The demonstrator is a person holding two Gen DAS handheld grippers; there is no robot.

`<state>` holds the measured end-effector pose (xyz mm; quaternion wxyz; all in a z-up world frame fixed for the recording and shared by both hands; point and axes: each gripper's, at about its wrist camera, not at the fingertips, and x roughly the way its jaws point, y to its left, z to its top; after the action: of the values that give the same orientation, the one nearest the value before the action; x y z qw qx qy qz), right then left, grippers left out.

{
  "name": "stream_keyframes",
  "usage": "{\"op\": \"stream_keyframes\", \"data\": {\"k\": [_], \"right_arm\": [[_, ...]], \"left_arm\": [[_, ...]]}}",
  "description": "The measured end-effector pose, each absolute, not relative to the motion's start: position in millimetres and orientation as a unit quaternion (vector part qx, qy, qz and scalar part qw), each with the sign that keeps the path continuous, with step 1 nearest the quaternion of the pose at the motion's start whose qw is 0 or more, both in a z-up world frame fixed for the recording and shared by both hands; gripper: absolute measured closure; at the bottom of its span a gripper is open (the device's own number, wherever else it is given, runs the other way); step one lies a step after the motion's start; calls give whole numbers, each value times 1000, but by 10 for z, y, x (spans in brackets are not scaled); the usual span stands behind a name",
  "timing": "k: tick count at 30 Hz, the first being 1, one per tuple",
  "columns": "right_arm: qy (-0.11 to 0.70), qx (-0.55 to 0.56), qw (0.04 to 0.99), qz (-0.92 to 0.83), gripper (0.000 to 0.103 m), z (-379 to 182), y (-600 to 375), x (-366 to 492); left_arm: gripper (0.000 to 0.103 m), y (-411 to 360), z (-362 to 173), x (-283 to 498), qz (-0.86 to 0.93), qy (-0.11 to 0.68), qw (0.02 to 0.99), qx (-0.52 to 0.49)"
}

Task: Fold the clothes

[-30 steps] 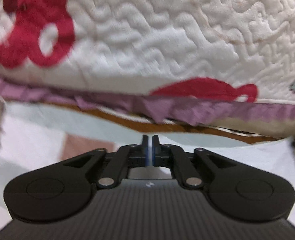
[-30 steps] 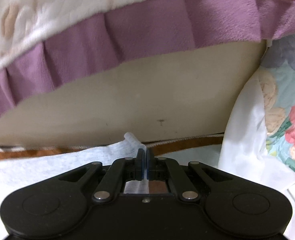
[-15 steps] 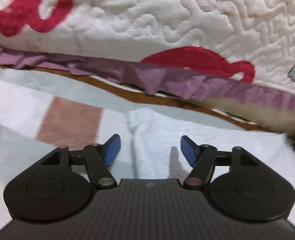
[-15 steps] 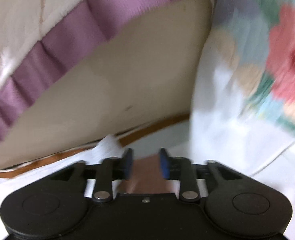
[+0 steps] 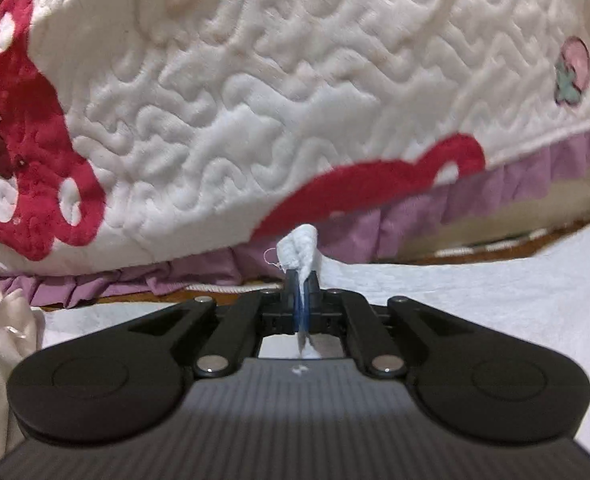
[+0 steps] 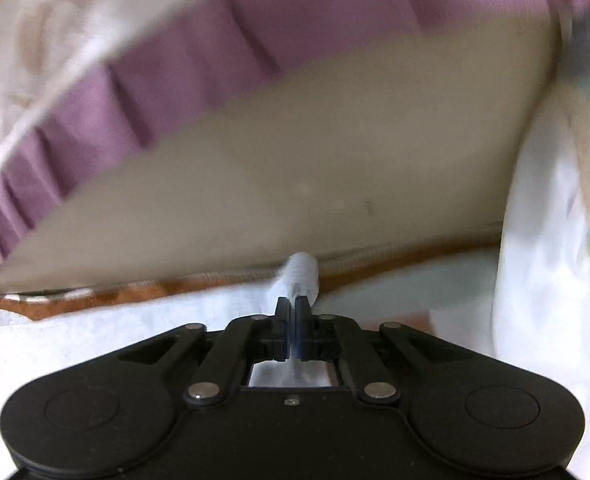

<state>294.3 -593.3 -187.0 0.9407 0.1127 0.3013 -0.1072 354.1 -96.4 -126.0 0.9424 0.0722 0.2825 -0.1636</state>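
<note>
A quilted cream bedspread [image 5: 255, 92] with a purple frill [image 6: 223, 64] looms behind the white garment [image 5: 475, 300], which lies flat below; left gripper [image 5: 302, 280] and right gripper [image 6: 293, 304] each have jaws just clenched on a pinched-up fold of it.

L gripper [image 5: 303, 280] & R gripper [image 6: 293, 308]: jaws just closed, each apparently pinching white cloth.

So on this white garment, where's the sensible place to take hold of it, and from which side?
By its far edge, as now: the left gripper and right gripper are each shut on a pinched-up tuft of the white garment. It lies flat and limp, so coming in low from the near side and nipping a thin raised fold at the edge nearest the quilt looks the most secure hold.
</note>
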Motion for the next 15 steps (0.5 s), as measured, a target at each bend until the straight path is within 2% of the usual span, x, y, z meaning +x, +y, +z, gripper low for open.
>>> {"op": "stream_keyframes", "data": {"k": [3, 8, 9, 11, 12, 13, 14, 15], "right_arm": [[279, 113, 946, -125, 101, -1759, -6031, 2925], [311, 53, 936, -155, 103, -1824, -6019, 2961], [307, 51, 933, -178, 100, -1820, -6049, 2939], [303, 64, 927, -210, 94, -1762, -6158, 2837], [302, 73, 924, -224, 92, -1726, -6220, 2776], [295, 83, 923, -232, 92, -1667, -6274, 2678], [288, 103, 924, -231, 88, -1594, -6332, 2531], [282, 129, 923, -228, 78, -1525, -6400, 2368]], "left_arm": [[101, -955, -1309, 3617, -151, 292, 942, 71], [101, -953, -1633, 3717, -118, 329, 932, 93], [99, -927, -1685, 3731, -112, 338, 930, 88], [90, -701, -1592, 3742, -115, 358, 927, 4], [81, -588, -1545, 3747, -116, 367, 922, -38], [78, -448, -1460, 3721, -118, 374, 916, -87], [76, -362, -1386, 3644, -129, 379, 910, -108], [73, -277, -1311, 3565, -140, 384, 903, -129]]}}
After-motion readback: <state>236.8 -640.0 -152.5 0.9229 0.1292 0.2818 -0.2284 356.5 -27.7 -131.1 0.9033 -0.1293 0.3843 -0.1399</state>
